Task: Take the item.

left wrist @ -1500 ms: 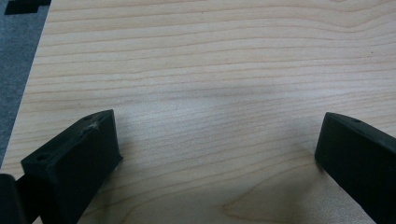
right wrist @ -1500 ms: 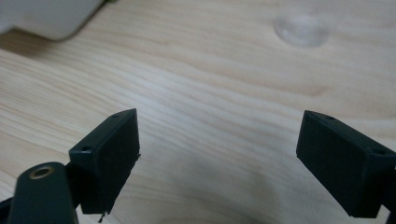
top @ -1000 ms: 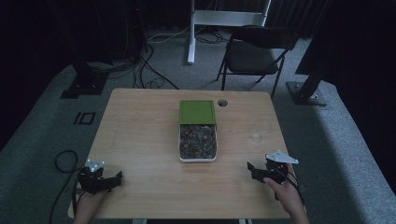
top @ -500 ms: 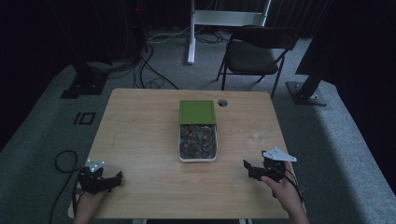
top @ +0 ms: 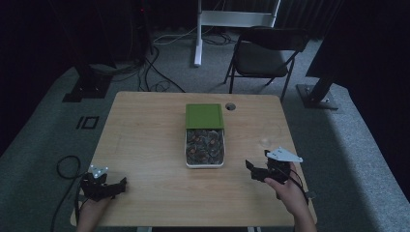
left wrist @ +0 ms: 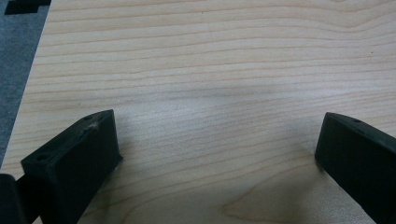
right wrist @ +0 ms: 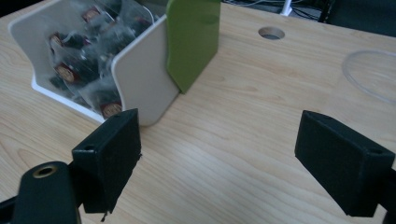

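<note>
Now your right gripper (right wrist: 219, 158) stands wide open and holds nothing; the white box (right wrist: 137, 79) of tea bags (right wrist: 88, 60) sits just beyond its left jaw, green lid (right wrist: 191, 37) behind. Their round labels are too blurred to read. Your left gripper (left wrist: 215, 154) gapes wide over bare table (left wrist: 210, 70).

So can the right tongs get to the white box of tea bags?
Probably yes: the right tongs stand open, and bare wooden table lies between them and the white box of tea bags.
</note>
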